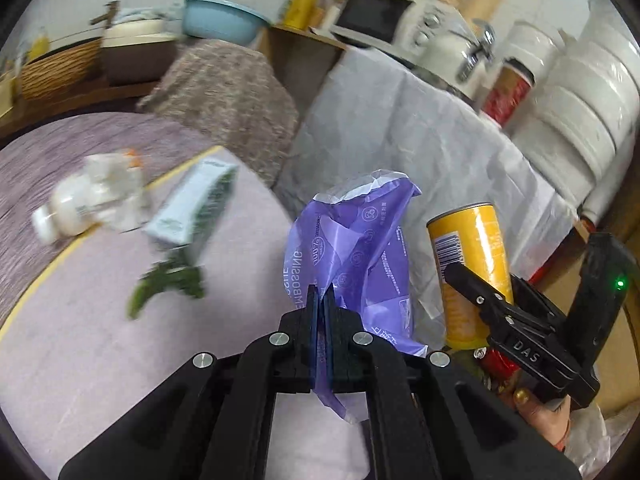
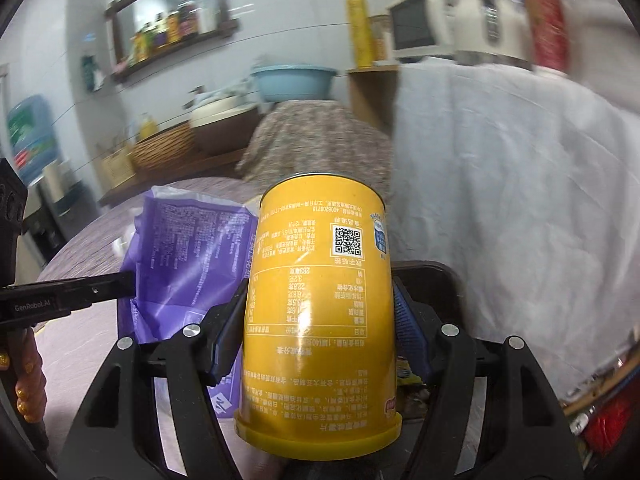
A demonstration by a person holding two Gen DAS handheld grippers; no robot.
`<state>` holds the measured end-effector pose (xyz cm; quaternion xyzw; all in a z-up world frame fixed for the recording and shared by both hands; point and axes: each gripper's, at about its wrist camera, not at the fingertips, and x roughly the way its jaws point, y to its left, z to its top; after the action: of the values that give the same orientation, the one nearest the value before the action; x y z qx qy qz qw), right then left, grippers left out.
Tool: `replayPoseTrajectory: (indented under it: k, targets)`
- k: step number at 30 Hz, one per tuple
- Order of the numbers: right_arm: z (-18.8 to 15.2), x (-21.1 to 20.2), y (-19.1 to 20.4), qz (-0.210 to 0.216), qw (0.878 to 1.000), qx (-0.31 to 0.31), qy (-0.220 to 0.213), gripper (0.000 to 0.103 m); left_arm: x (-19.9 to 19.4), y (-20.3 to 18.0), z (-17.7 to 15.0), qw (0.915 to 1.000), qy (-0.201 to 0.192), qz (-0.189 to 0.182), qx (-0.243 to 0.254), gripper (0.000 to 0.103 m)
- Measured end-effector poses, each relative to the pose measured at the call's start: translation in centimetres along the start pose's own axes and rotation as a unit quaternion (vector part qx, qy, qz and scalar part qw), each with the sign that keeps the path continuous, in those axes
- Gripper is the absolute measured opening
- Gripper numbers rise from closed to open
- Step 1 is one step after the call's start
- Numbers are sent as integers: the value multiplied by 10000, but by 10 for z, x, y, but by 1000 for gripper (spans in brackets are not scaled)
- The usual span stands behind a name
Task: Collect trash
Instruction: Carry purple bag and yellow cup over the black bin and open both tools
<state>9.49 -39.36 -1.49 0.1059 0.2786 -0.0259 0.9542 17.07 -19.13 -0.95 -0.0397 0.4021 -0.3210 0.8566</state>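
Two items in hand: our left gripper (image 1: pixel 323 308) pinches the purple wrapper (image 1: pixel 352 240), right gripper (image 2: pixel 320 320) clamps the yellow can (image 2: pixel 320 304); next we need a bin, none in view.

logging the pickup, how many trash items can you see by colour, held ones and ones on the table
purple: 1, wrapper in the left gripper
yellow: 1, can in the right gripper
white: 1, bottle
pale green: 1, carton
green: 1, leafy scrap
total: 5

A home kitchen: toaster oven (image 1: pixel 376 14), kettle (image 1: pixel 456 46), blue basin (image 1: pixel 224 20), bottle shelf (image 2: pixel 172 36).
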Motion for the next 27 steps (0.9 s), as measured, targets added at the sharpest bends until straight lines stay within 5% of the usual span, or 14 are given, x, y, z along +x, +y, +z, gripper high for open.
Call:
replayPoseTrajectory:
  k: [10, 22, 24, 27]
  targets:
    - [-13, 2, -97, -822, 9943, 686, 16, 67, 135, -81, 20, 9944, 789, 283, 648, 4]
    - [-36, 26, -127, -891, 9918, 870, 295, 67, 214, -85, 17, 9854, 1285, 736, 846, 6]
    - [-39, 31, -127, -905, 9917, 855, 305, 67, 216, -82, 16, 9852, 1346, 720, 774, 15]
    - [-41, 36, -129, -902, 9913, 897, 333, 67, 209, -82, 16, 9881, 1195, 670, 703, 46]
